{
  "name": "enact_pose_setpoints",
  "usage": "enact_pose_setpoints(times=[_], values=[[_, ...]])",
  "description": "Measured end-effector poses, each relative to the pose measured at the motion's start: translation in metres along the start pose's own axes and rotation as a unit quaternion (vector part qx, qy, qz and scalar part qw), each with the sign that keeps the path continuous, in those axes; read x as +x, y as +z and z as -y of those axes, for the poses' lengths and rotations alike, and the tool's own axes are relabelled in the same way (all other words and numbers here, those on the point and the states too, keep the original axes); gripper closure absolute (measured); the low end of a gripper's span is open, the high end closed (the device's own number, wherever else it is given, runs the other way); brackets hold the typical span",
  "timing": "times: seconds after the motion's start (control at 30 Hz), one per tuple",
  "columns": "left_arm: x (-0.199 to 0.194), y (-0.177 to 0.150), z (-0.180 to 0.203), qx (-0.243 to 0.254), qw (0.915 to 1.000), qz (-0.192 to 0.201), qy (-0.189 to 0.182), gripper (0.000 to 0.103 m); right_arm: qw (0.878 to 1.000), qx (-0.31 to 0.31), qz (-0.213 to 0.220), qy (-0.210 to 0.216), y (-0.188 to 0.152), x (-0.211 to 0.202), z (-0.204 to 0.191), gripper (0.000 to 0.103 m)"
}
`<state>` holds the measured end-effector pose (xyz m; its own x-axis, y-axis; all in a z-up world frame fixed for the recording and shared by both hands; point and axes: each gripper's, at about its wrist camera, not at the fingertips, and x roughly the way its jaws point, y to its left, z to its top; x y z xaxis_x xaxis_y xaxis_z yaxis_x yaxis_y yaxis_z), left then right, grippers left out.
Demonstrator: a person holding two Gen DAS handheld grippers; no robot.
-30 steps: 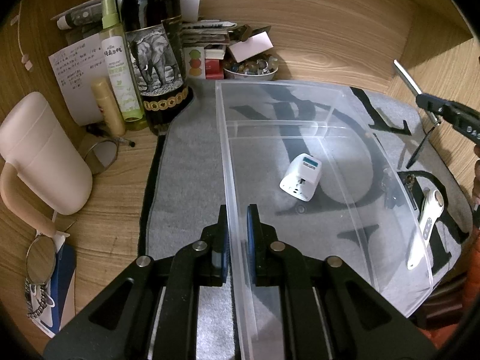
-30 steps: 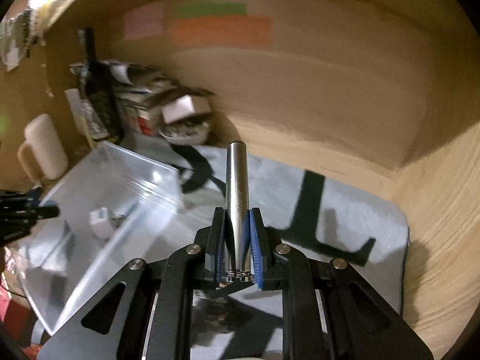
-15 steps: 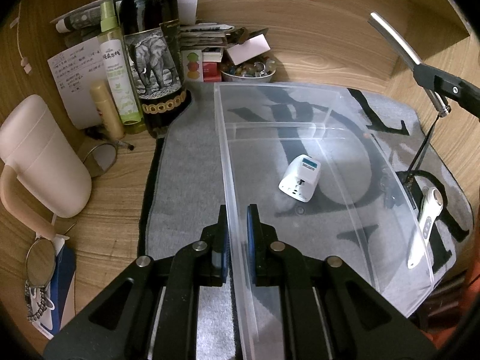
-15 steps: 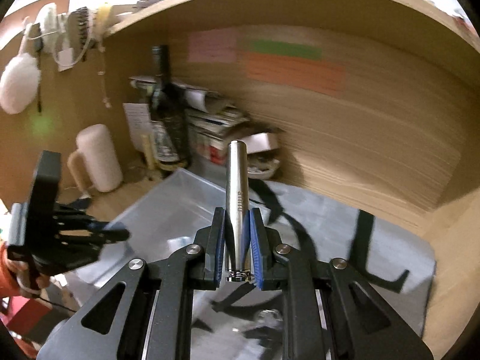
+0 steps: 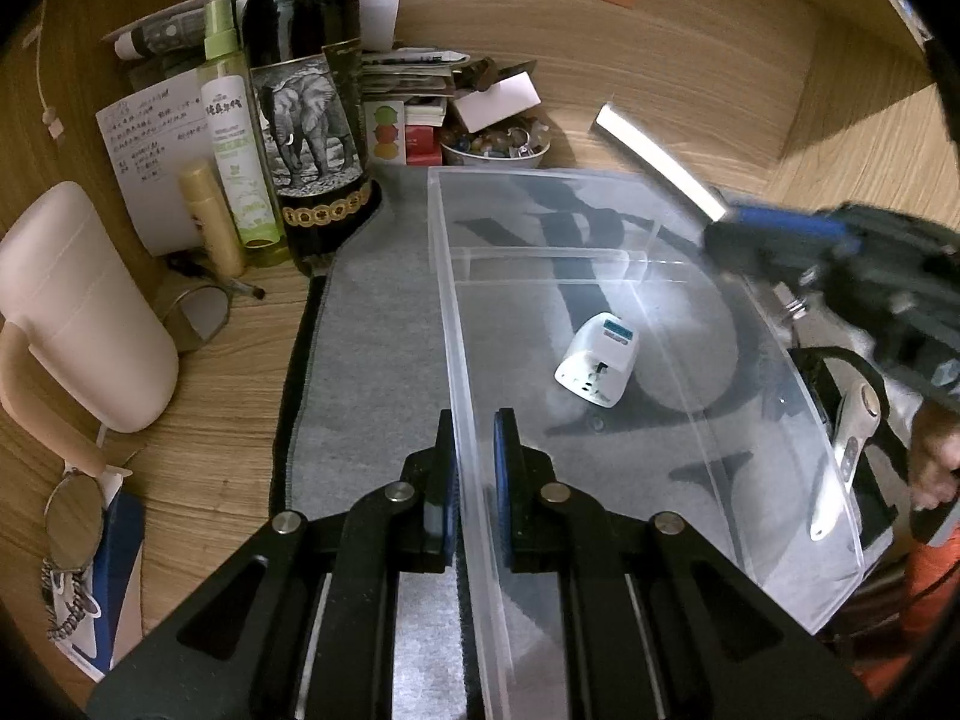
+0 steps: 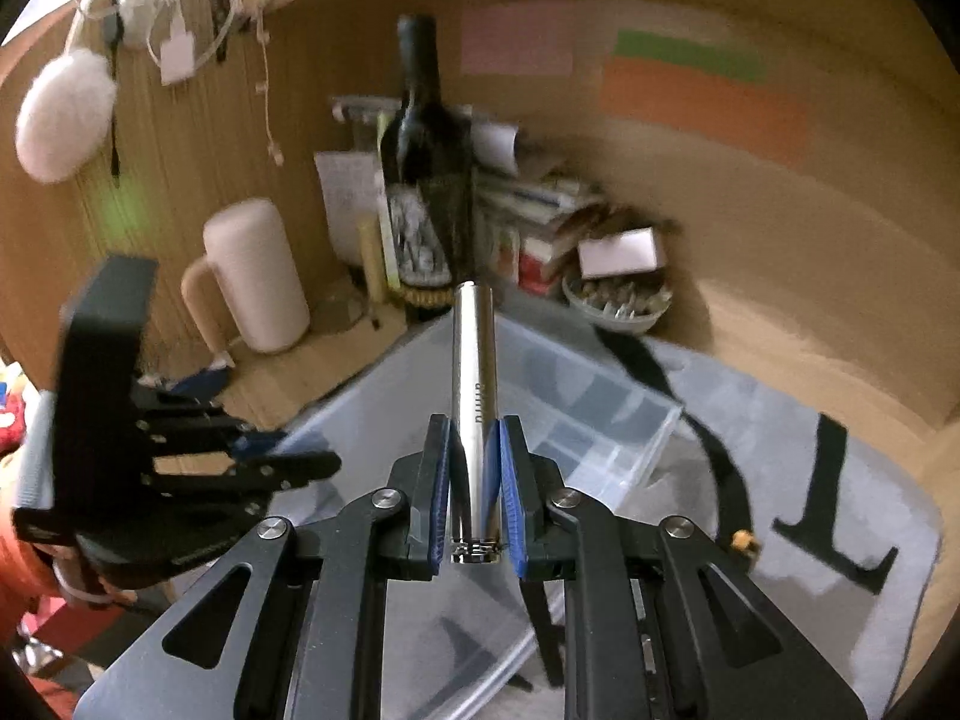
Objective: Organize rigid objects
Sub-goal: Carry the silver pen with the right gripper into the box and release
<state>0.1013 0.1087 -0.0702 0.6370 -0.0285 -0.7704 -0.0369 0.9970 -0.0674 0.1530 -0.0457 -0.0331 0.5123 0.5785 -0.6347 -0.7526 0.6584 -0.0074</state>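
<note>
Left gripper [image 5: 474, 480] clamped on the near left wall of a clear plastic bin [image 5: 774, 336], its blue pads pinching the thin rim from both sides. Bin resting on a grey mat [image 5: 372, 324] with black lettering, spread over a wooden desk [image 5: 210, 420]. Inside the bin, lying on its floor near the middle — a white plug adapter [image 5: 597, 360] with a blue top. Right gripper [image 6: 474, 480] closed on a slim silver metal cylinder [image 6: 474, 372], gripped near its lower end and pointing up and away from the fingers; seen from the left wrist, blurred above the bin's far right corner. Just outside the bin's right wall, on the mat, a white handheld device [image 5: 849, 438]. At the back of the desk, a dark bottle with an elephant label [image 5: 306, 120], a green spray bottle [image 5: 237, 138] beside it, a small bowl of trinkets [image 5: 495, 141] — and a cream-coloured jug [image 5: 78, 306] at left.
</note>
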Motion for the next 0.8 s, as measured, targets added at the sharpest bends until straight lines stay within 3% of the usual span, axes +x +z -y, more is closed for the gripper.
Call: enact_pose_setpoints(times=[0.27,0.47,0.8], values=[[-0.001,-0.001,-0.002,0.003,1.0,0.0,-0.005,0.094,0.997,0.011,-0.064,-0.035,-0.011,0.041,0.011,0.089],[0.0,-0.001,-0.002,0.004,1.0,0.0,-0.005,0.094,0.995,0.012,-0.094,-0.038,-0.019,0.054,0.013,0.088],[0.0,-0.002,-0.002,0.003,1.0,-0.001,-0.006,0.094,0.996,0.005,-0.089,-0.031,-0.017,0.048,0.011,0.085]])
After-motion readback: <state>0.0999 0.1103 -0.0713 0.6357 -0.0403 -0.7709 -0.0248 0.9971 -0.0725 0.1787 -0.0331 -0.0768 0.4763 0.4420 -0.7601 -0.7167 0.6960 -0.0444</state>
